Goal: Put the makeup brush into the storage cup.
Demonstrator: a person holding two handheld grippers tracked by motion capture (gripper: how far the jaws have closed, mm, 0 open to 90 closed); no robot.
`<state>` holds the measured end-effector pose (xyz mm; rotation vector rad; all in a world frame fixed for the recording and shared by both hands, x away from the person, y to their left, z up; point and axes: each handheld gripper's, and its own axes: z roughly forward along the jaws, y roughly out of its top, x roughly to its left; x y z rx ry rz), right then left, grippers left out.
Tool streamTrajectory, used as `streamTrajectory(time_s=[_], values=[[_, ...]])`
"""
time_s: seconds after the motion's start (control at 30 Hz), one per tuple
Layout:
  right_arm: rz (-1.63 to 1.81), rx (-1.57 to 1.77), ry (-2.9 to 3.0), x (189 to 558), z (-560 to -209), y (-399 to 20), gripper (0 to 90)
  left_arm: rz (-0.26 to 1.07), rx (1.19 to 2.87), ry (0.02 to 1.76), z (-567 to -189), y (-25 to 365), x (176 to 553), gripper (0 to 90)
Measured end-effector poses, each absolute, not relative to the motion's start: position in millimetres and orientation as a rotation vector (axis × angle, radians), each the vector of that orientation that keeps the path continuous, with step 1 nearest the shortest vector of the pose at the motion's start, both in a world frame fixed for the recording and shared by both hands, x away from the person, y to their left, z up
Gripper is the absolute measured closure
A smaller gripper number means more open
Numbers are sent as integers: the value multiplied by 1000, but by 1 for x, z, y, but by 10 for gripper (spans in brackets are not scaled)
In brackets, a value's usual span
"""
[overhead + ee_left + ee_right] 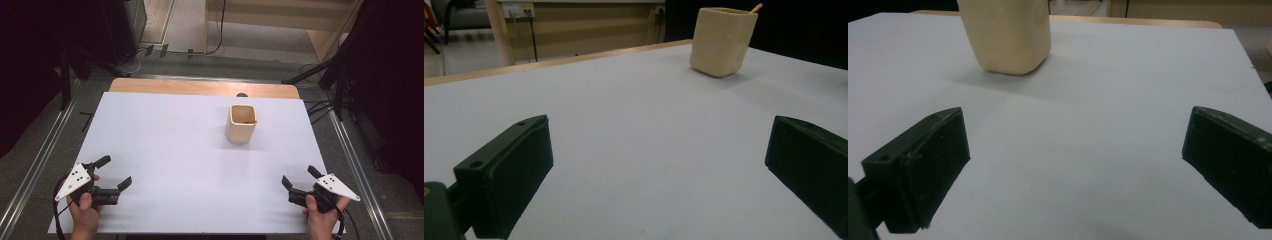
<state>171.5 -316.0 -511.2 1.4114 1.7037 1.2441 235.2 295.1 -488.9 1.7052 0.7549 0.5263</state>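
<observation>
The left gripper [116, 171] rested low over the white bench [165, 150], its jaws spread wide with nothing between them. The right gripper [300, 177] sat likewise, jaws spread apart and empty. A cream square cup [241, 123] stood upright on the bench, well ahead of both grippers: ahead and to the right of the left gripper, ahead and somewhat to the left of the right one, touched by neither. A thin wooden stick [756, 8] poked above the cup's rim at its far corner. Each gripper was held in one hand [85, 212].
</observation>
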Motion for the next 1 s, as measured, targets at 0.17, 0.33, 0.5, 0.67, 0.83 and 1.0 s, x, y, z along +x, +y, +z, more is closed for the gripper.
streamTrajectory(time_s=[0.17, 0.33, 0.5, 0.67, 0.83, 1.0], values=[[1248, 1413, 1699, 166, -511, -318, 0, 526, 1703, 756, -489, 295, 235, 0], [1239, 1412, 1691, 160, -511, -323, 0, 523, 1698, 755, -489, 296, 236, 0], [1229, 1411, 1687, 154, -511, -328, 0, 525, 1698, 758, -489, 296, 236, 0], [1253, 1423, 1678, 154, -512, -332, 0, 529, 1704, 757, -489, 295, 236, 0], [1240, 1415, 1685, 155, -511, -330, 0, 529, 1704, 757, -489, 295, 236, 0], [1229, 1434, 1697, 158, -511, -327, 0, 528, 1704, 756, -489, 295, 236, 0]])
